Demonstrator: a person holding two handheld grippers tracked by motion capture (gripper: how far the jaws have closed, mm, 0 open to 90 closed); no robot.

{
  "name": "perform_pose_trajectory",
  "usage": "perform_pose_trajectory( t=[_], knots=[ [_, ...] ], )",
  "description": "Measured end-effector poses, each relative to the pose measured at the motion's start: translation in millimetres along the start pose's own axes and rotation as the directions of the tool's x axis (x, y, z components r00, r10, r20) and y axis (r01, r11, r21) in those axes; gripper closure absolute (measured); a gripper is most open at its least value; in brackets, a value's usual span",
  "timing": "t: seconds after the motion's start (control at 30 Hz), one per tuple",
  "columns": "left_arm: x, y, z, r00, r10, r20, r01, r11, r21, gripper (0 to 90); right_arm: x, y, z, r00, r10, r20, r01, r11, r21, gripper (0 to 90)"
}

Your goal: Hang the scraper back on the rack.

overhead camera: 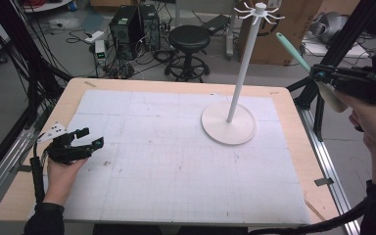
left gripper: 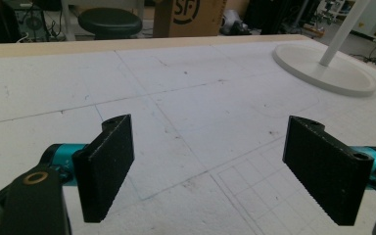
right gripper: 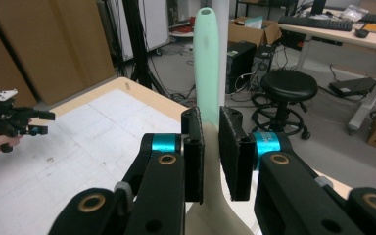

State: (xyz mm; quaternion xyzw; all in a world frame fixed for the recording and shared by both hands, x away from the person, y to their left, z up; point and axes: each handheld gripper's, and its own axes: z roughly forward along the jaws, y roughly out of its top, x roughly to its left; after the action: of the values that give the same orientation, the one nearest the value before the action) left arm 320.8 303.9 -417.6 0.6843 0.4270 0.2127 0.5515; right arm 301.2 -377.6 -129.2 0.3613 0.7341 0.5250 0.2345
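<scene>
Clamped between the right gripper (right gripper: 210, 156) at lower centre, one mint-handled spatula (right gripper: 207, 58) points up the frame, while the left gripper (overhead camera: 85, 139), wide and empty, rests lower left; one white hook stand (overhead camera: 228, 125) stands upper right, one stool (overhead camera: 189, 39) beyond.

- My black round stool (overhead camera: 189, 40) sits on the grey floor (overhead camera: 10, 93) past the table.
- Computer towers (overhead camera: 136, 24) and tangled cables beside it.
- Cardboard boxes (overhead camera: 293, 29) behind; a keyboard desk (right gripper: 342, 29) further back.
</scene>
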Motion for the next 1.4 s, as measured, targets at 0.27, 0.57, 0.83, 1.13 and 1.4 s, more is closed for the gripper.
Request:
perform_pose_trajectory(
  t=[0.27, 0.57, 0.83, 1.13, 1.4],
  knots=[
    [0.2, -0.2, -0.1, 1.0000, -0.002, 0.002, 0.002, 1.0000, 0.000, 19.9, 1.5, 11.6, 2.8, 1.0000, 0.001, -0.001, -0.001, 0.9998, -0.018, 80.8],
    [0.7, -0.2, -1.0, 1.0000, 0.000, 0.005, 0.000, 1.0000, 0.004, 19.9, 3.5, 18.9, 9.2, 0.9999, -0.008, 0.010, 0.008, 0.9999, -0.015, 80.8],
    [-0.1, -0.7, -0.2, 1.0000, -0.004, 0.009, 0.004, 1.0000, 0.002, 19.8, 1.4, 19.2, 11.9, 0.9997, -0.003, 0.025, 0.003, 1.0000, -0.007, 80.8],
    [0.2, -0.8, 0.0, 1.0000, 0.000, 0.009, 0.000, 1.0000, 0.005, 19.9, 0.6, 18.7, 14.8, 0.9996, -0.001, 0.028, 0.001, 1.0000, -0.005, 80.8],
    [0.6, -0.8, -0.5, 1.0000, -0.001, 0.010, 0.001, 1.0000, 0.005, 19.9, 2.0, 19.3, 19.0, 0.9997, 0.000, 0.026, -0.001, 1.0000, 0.007, 80.8]
  ],
)
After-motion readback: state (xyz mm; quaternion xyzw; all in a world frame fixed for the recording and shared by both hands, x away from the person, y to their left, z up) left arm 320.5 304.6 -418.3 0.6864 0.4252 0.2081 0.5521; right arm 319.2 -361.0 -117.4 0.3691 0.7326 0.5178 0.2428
